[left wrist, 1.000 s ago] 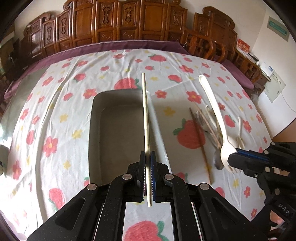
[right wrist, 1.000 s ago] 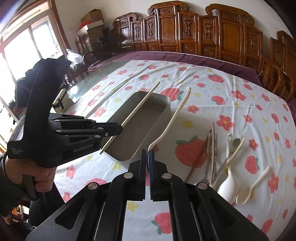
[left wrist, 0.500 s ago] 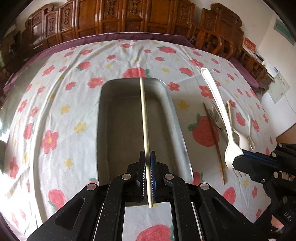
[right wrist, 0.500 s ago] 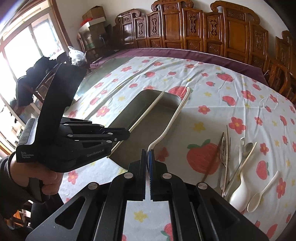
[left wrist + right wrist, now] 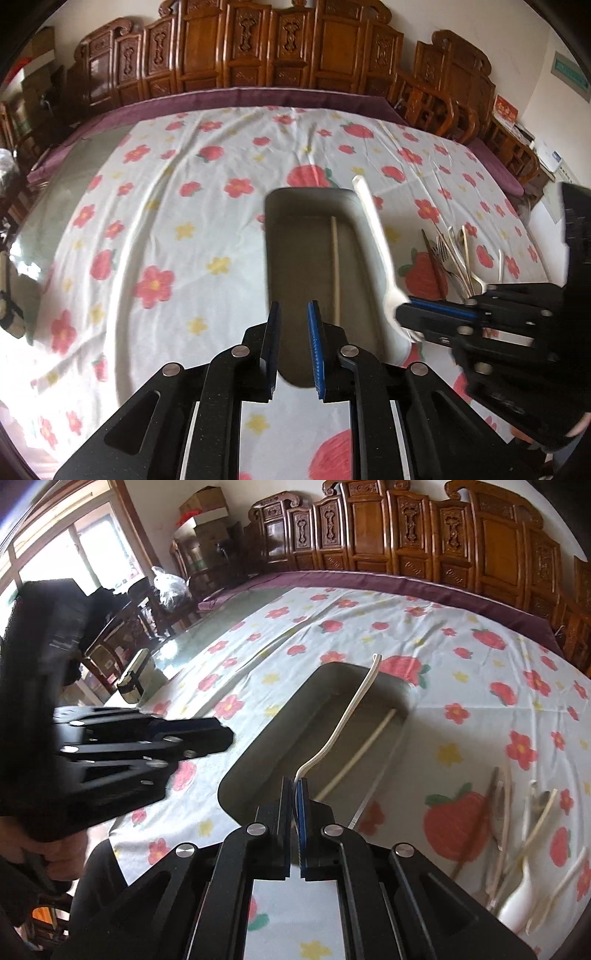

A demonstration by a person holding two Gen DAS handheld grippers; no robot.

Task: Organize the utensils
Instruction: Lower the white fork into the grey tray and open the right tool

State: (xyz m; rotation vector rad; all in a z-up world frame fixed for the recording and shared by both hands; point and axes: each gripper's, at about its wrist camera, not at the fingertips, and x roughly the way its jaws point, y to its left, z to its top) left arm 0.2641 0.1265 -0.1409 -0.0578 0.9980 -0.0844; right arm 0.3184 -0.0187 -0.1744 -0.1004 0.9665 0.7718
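A grey metal tray (image 5: 295, 258) lies on the flowered cloth; it also shows in the right wrist view (image 5: 280, 734). A pale chopstick (image 5: 335, 269) lies inside it, also seen from the right (image 5: 358, 757). My left gripper (image 5: 293, 314) is open and empty above the tray's near end. My right gripper (image 5: 298, 782) is shut on the tines of a cream plastic fork (image 5: 347, 716) and holds it over the tray's right side; the fork shows in the left wrist view too (image 5: 376, 236).
A pile of forks, spoons and chopsticks (image 5: 454, 258) lies on the cloth right of the tray, also in the right wrist view (image 5: 517, 834). Carved wooden chairs (image 5: 258, 55) line the far table edge. A small box (image 5: 135, 677) sits on the glass at left.
My left gripper has opened and let the chopstick drop into the tray, then pulled back to the left. My right gripper has brought the fork in over the tray.
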